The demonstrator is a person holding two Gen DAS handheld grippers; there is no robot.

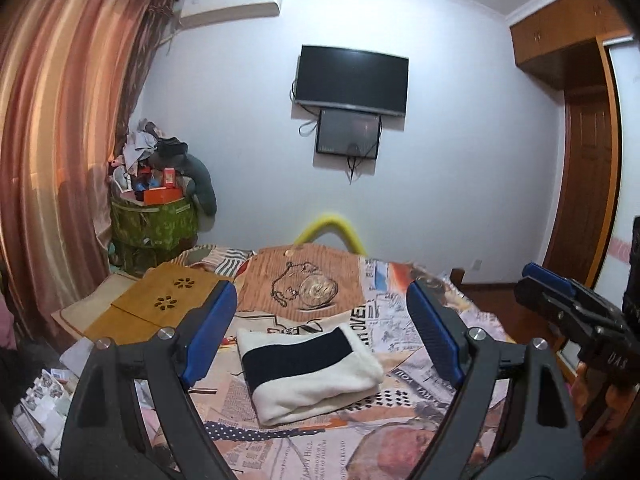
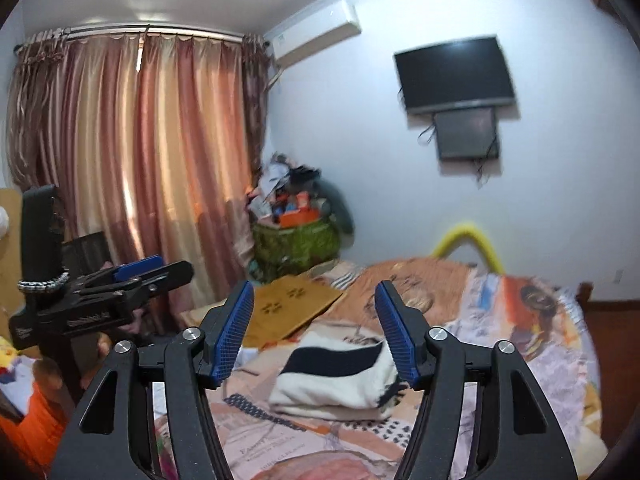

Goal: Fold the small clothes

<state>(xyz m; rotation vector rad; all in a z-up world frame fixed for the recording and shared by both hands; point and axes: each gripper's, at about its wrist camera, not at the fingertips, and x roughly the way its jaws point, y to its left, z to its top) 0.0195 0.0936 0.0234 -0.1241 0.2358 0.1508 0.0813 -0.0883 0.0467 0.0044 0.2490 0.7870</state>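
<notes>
A folded white garment with a wide navy band (image 1: pixel 308 372) lies flat on the bed's newspaper-print cover (image 1: pixel 312 452). My left gripper (image 1: pixel 320 288) hovers above and short of it, pointing almost level, blue pads wide apart and nothing between them. In the right wrist view the same folded garment (image 2: pixel 336 380) rests below my right gripper (image 2: pixel 314 288), whose blue pads also stand apart and hold nothing. Each gripper shows in the other's view: the right gripper (image 1: pixel 536 280) at the right edge, the left gripper (image 2: pixel 160 268) at the left.
A wooden board with flower cut-outs (image 1: pixel 160 304) lies on the bed's far left. Behind it stands a green basket (image 1: pixel 156 220) heaped with boxes and clothes, beside the curtain (image 1: pixel 60 140). A yellow foam tube (image 1: pixel 332 226) arches at the bed's far end. A wardrobe (image 1: pixel 588 160) is on the right.
</notes>
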